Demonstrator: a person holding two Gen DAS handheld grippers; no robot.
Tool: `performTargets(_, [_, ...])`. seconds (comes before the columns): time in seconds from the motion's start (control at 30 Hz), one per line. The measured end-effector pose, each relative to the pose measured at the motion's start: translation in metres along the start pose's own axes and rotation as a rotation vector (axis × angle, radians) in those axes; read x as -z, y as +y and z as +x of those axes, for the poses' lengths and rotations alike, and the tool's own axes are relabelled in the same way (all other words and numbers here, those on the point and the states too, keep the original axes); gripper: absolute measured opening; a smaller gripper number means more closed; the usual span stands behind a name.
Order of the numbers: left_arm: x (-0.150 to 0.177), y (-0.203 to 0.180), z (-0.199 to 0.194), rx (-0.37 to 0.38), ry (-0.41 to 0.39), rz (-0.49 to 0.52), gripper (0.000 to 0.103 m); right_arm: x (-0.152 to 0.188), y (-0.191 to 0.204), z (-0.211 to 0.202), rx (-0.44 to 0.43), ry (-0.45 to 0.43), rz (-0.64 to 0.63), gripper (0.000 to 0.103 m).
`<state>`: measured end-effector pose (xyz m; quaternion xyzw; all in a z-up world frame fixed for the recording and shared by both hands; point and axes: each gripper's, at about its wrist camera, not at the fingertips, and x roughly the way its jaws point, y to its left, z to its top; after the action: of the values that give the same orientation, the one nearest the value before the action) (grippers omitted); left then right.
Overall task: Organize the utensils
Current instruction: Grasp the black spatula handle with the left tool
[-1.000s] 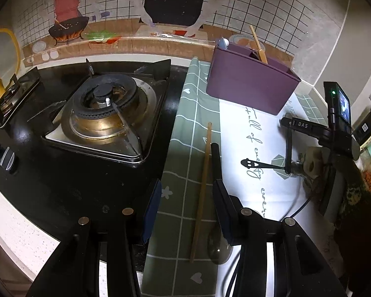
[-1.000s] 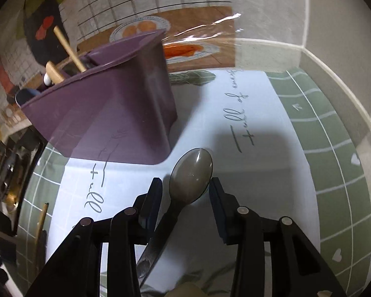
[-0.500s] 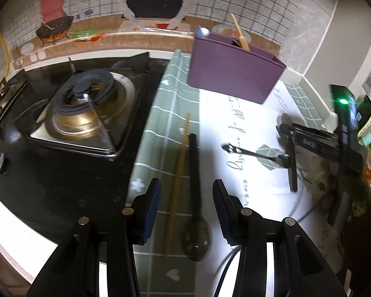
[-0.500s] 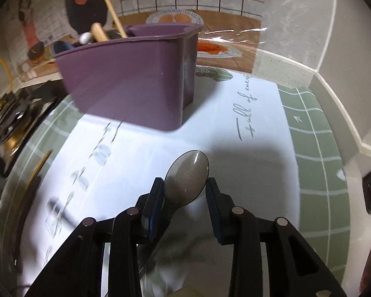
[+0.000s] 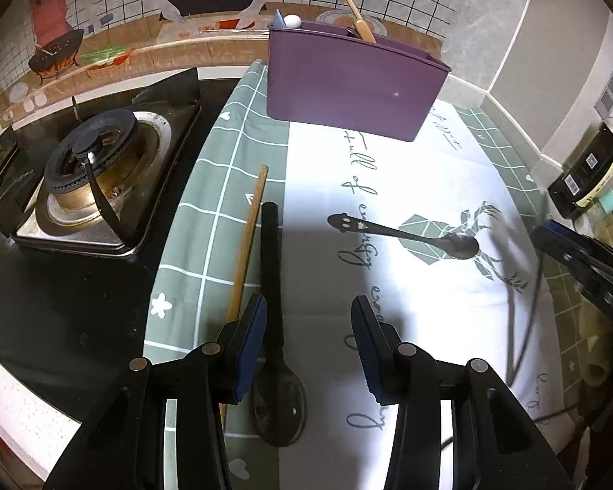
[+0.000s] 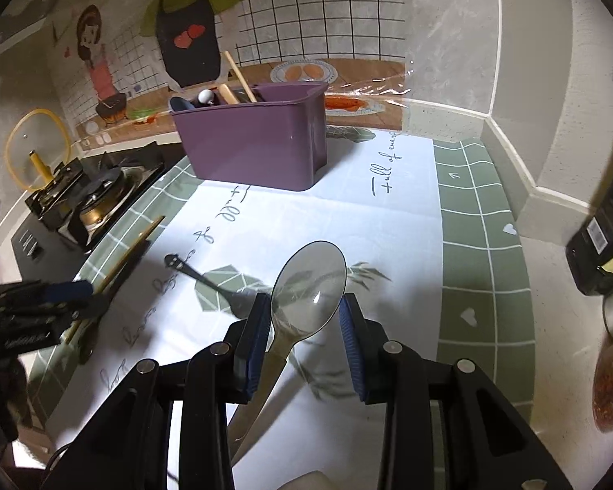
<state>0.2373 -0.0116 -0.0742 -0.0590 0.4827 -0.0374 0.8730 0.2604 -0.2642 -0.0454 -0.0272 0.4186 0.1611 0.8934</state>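
My right gripper [image 6: 305, 326] pinches the grey spoon [image 6: 306, 286] and carries it above the mat [image 6: 388, 224], the purple holder [image 6: 249, 147] ahead. My left gripper [image 5: 308, 341] hangs spread over the dark spoon [image 5: 276, 326], beside a chopstick [image 5: 247, 237]; a small black spoon [image 5: 408, 237] lies apart

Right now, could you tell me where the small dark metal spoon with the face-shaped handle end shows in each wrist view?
Left wrist view: the small dark spoon lies right of centre on the white cloth, bowl toward the right.
Right wrist view: it lies left of centre, its bowl end hidden behind the right gripper.
Shared landmark: the purple utensil holder.
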Motion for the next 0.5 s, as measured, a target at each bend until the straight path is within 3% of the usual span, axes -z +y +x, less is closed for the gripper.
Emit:
performTargets(0.2, [0.001,0.021,0.0,-0.007,-0.033,-0.064,0.044,0.008,-0.002,-0.014,0.017,-0.019,-0.012,0.032])
performTargets(0.4, [0.002,0.029,0.013,0.079,0.009,-0.11,0.044,0.008,-0.006,-0.015,0.012,-0.024,-0.004,0.032])
performTargets(0.5, [0.0,0.019,0.018,0.171,0.043,-0.099,0.044,0.009,-0.004,-0.014,0.004,-0.022,-0.01,0.032])
